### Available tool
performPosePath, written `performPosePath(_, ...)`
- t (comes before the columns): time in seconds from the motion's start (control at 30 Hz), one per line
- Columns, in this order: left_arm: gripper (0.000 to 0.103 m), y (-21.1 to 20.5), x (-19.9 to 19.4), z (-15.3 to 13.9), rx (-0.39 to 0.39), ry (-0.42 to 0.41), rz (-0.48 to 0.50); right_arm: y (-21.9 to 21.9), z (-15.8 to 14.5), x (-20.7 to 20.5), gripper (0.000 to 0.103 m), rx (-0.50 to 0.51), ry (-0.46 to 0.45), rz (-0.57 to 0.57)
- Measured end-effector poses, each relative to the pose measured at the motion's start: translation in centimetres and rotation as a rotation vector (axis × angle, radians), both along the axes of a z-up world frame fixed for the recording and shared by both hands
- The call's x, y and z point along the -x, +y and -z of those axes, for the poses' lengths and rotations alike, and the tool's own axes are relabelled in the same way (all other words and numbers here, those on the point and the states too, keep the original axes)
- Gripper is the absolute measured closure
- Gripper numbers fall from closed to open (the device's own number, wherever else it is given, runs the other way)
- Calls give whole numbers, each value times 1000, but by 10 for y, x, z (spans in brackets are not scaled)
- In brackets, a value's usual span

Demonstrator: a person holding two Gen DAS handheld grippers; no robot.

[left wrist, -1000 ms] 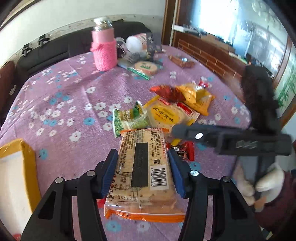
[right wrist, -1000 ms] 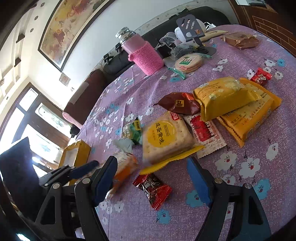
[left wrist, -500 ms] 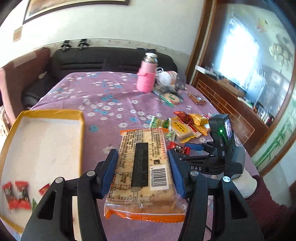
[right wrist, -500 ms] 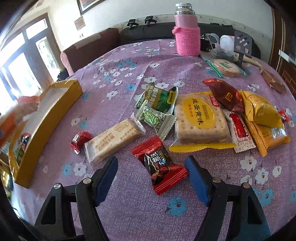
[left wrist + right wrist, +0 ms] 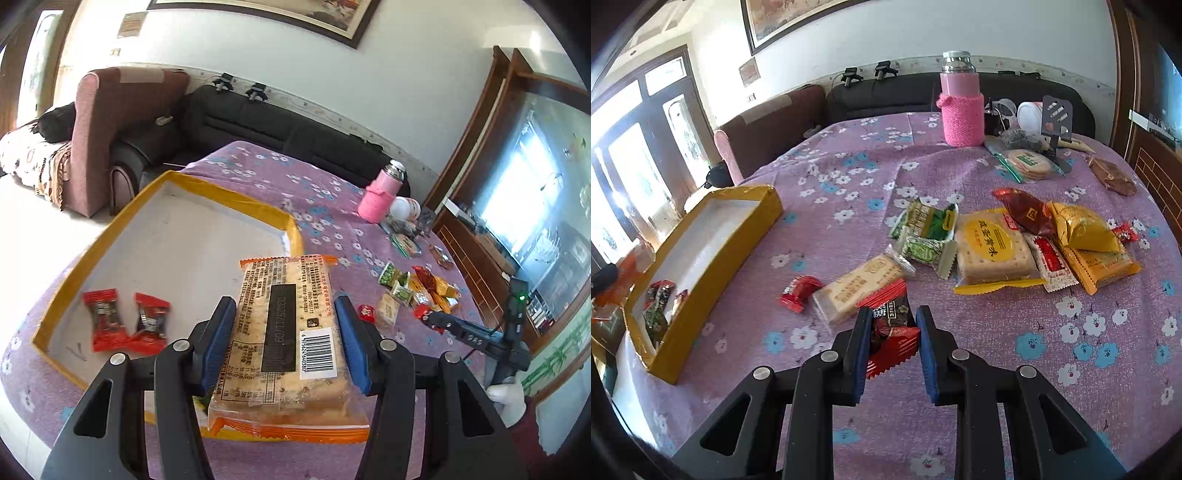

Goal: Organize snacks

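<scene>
Left wrist view showed the left hand-held gripper [image 5: 284,343] clamped partway closed on the long sides of a cracker pack [image 5: 286,332], held over the near right corner of the yellow tray [image 5: 236,197]. Two red candies [image 5: 125,321] lay in the tray's near left end. The pack looked light and stiff but brittle inside, with a slick film, so a gentle grip across the middle suited it.

In the right wrist view, the right hand-held gripper [image 5: 892,345] had just been closing and its jaws now pinched a red candy [image 5: 892,325] by its middle, just above the surface [image 5: 1015,332]. That candy seemed light, crinkly and slippery. Left on the surface were one small red candy [image 5: 798,291], one pale biscuit bar [image 5: 860,288], two green packets [image 5: 927,232] and a yellow cracker pack [image 5: 991,251], among others.
</scene>
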State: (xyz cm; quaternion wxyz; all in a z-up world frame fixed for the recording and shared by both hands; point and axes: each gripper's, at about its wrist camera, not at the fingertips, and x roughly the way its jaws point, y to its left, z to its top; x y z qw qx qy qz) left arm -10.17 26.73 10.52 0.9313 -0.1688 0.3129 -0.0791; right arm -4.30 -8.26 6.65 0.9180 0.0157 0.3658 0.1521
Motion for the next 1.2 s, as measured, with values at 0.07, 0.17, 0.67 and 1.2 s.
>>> performPosePath(0.07, 50, 7, 4, 0, -3, -4, -15, 6, -14, 4, 78, -24, -12, -14)
performPosePath(0.17, 49, 17, -1, 1, -22, 10, -37, 24, -31, 5, 78, -67, -6, -71)
performPosePath(0.67, 49, 47, -70, 18, -159, 131, -96, 219, -24, -8, 79, -52, 88, -388)
performPosePath(1.2, 46, 82, -72, 24, -37, 161, -118, 260, 19, -30, 70, -52, 149, -350)
